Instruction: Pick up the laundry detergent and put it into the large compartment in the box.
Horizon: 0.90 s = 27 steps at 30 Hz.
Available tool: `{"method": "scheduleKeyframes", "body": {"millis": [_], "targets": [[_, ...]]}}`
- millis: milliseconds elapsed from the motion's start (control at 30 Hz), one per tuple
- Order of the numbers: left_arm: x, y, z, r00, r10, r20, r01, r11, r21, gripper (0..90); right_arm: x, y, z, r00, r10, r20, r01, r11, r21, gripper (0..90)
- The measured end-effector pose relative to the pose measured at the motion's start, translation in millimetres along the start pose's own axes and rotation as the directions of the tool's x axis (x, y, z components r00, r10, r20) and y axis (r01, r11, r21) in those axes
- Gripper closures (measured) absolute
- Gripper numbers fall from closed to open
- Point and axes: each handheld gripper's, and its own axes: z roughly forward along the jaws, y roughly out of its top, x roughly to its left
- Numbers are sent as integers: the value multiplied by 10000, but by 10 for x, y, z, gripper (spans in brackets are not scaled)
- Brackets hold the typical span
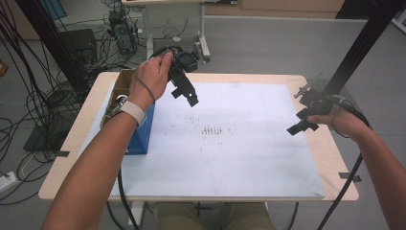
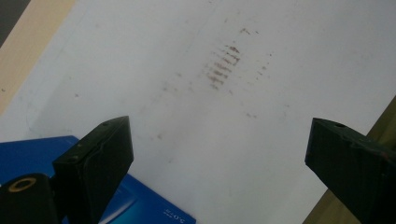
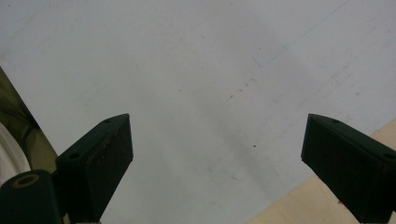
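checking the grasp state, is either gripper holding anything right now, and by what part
Nothing is held. The left gripper and the right gripper both have jaws wide apart over the white board.

bare forearms; a pale-strapped watch (image 1: 128, 108) on the left wrist; black claws trailing black cables (image 1: 342, 191).

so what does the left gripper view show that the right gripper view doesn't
Left gripper view alone: the blue box at the lower left, behind its left jaw, and a cluster of reddish-brown smudges on the white sheet.

Right gripper view alone: a faint thin line drawn across the sheet, and an olive-coloured shape at the left edge that I can't identify.

Both: the white sheet, a strip of tan table at the lower right, and two black jaws standing wide apart with nothing between them.
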Motion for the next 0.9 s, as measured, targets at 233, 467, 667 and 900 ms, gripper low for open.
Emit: {"method": "scheduleKeyframes", "body": {"millis": [233,467,667,900], "targets": [[-58,38,106,9957,898,221,-908,9946,495,88,0,-7,-15,10000,-22,17,22,10000,-20,90],[-138,71,209,9814,1817,622,-1863,9793,796,113,-2,-34,6,10000,57,-58,-57,10000,-71,90],[-177,97,276,9722,2191,825,-2272,9679,1071,111,-14,-48,15,9999,50,-106,-51,10000,-62,90],[-207,100,353,9651,2501,778,-2588,9565,1347,93,-26,-62,25,9999,104,-122,-105,9999,-93,90]]}}
